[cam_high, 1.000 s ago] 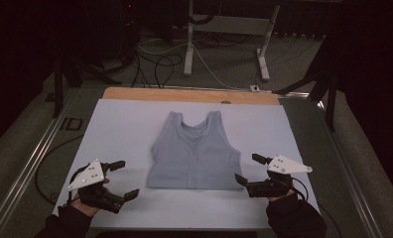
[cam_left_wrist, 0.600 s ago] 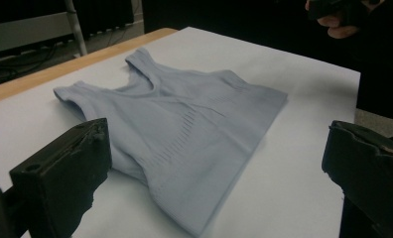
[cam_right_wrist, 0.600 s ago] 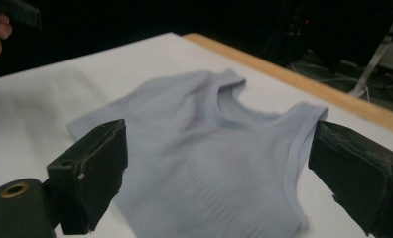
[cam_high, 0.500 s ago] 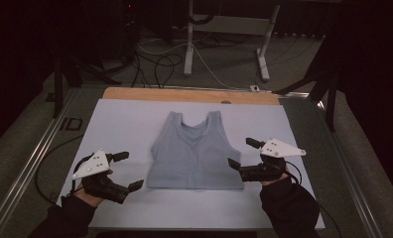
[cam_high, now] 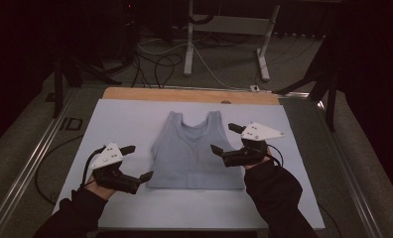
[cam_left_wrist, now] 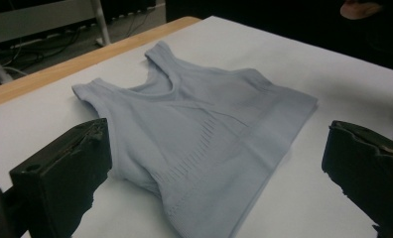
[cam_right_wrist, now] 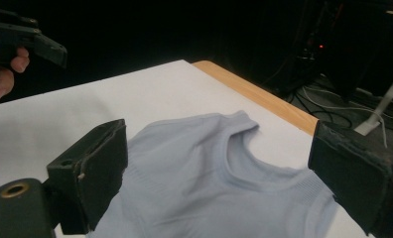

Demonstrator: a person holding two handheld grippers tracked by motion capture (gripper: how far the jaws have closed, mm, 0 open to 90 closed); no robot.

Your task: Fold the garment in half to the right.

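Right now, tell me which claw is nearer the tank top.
Right. The right claw hangs open over the tank top's right edge, near its armhole. The left claw is open just off the lower left corner, above the white table cover.

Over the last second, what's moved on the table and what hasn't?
Both open grippers closed in on the tank top. The right gripper moved forward and inward, and now hangs over the top's right edge. The left gripper edged toward its lower left corner. Nothing was gripped. The top lies flat, unmoved on the white sheet.
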